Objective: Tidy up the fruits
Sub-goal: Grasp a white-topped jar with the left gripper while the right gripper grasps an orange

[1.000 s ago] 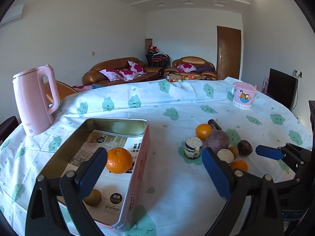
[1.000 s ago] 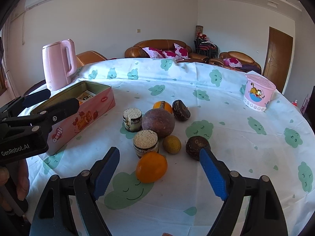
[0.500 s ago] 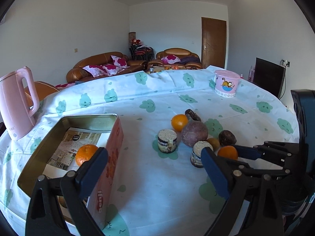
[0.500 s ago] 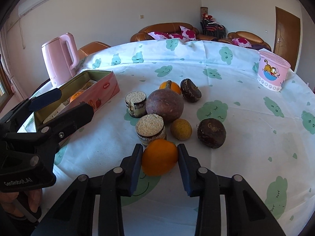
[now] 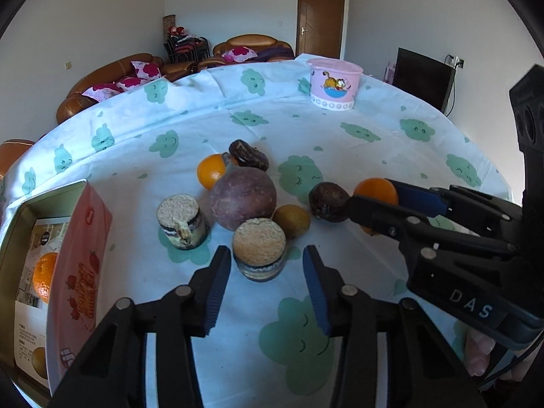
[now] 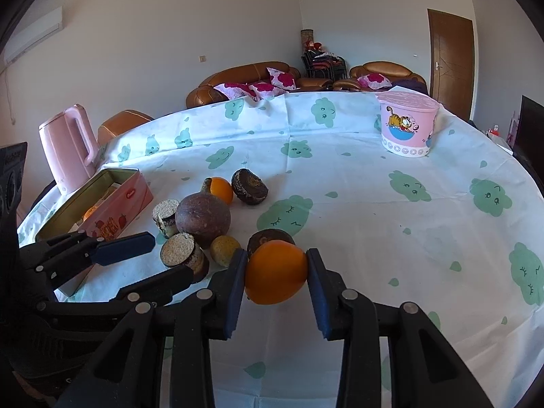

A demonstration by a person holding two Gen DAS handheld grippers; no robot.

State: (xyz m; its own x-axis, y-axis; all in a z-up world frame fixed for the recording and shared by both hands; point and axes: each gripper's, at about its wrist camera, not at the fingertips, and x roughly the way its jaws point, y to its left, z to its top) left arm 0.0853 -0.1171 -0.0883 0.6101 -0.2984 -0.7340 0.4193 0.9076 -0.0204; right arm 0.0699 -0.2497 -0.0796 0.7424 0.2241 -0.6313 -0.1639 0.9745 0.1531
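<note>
Pink tin [image 5: 76,265] at left, one orange inside [image 5: 44,273]; left gripper [image 5: 266,280] jaws just narrowed, apart, flanking but clear of a crumb-topped round cake [image 5: 260,250]; right gripper [image 6: 276,280] clamped on an orange [image 6: 275,273] above the tablecloth [image 6: 374,204].

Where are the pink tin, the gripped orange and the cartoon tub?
pink tin [image 6: 131,200], right wrist view, long side wall.
gripped orange [image 6: 276,272], right wrist view, front face.
cartoon tub [image 5: 335,85], left wrist view, printed side.
</note>
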